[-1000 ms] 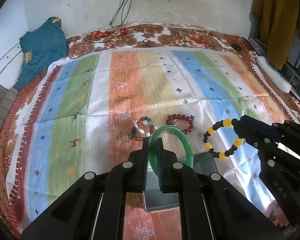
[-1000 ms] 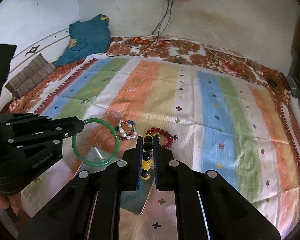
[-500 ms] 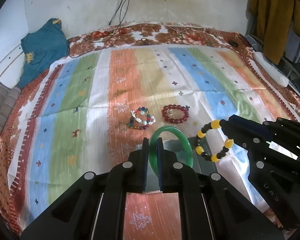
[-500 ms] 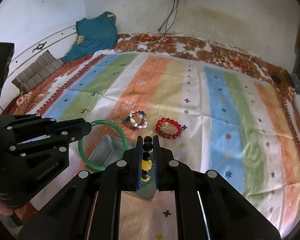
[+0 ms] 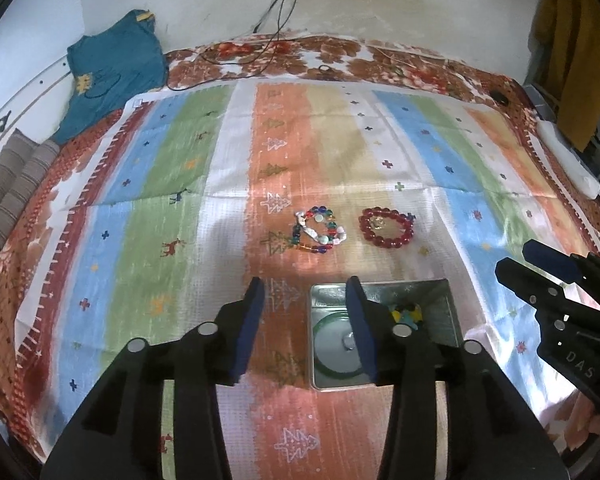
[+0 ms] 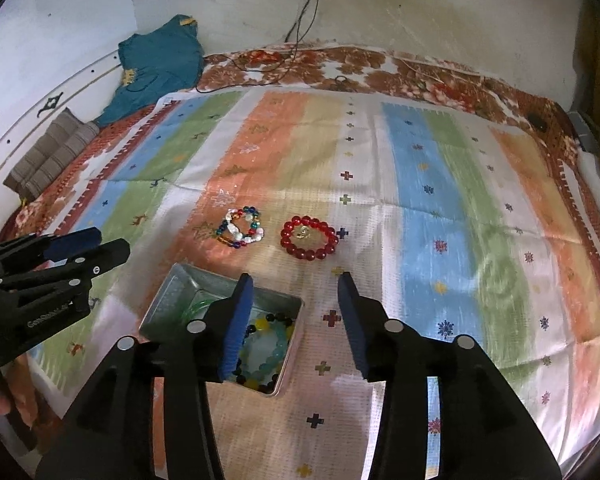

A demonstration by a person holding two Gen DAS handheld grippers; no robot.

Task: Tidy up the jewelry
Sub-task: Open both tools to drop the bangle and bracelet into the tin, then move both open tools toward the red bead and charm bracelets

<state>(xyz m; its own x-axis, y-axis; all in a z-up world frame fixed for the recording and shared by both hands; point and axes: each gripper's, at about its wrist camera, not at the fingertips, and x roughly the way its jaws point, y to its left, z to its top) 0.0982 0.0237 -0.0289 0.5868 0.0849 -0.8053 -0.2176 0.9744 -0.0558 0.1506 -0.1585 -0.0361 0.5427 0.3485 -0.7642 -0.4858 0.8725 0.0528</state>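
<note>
A metal tin point(image 5: 448, 308) point(image 6: 168, 292) sits on the striped cloth near me. Inside lie a green bangle point(image 5: 324, 336) point(image 6: 198, 305), a black-and-yellow bead bracelet point(image 6: 266, 326) and a pale teal bead bracelet point(image 6: 274, 354). A multicoloured bead bracelet point(image 5: 320, 231) point(image 6: 242, 227) and a red bead bracelet point(image 5: 386, 227) point(image 6: 309, 237) lie on the cloth beyond the tin. My left gripper point(image 5: 306, 294) is open and empty above the tin's left edge. My right gripper point(image 6: 296, 288) is open and empty above the tin's right edge.
The striped cloth point(image 5: 180, 168) covers a floral bed. A teal garment point(image 5: 112, 68) and striped cushions point(image 5: 12, 184) lie at the far left. Cables point(image 5: 276, 12) hang down the back wall. A white object point(image 5: 568, 160) lies at the right edge.
Both grippers opened and pulled back. The green bangle and the black-and-yellow bracelet dropped from them into the tin.
</note>
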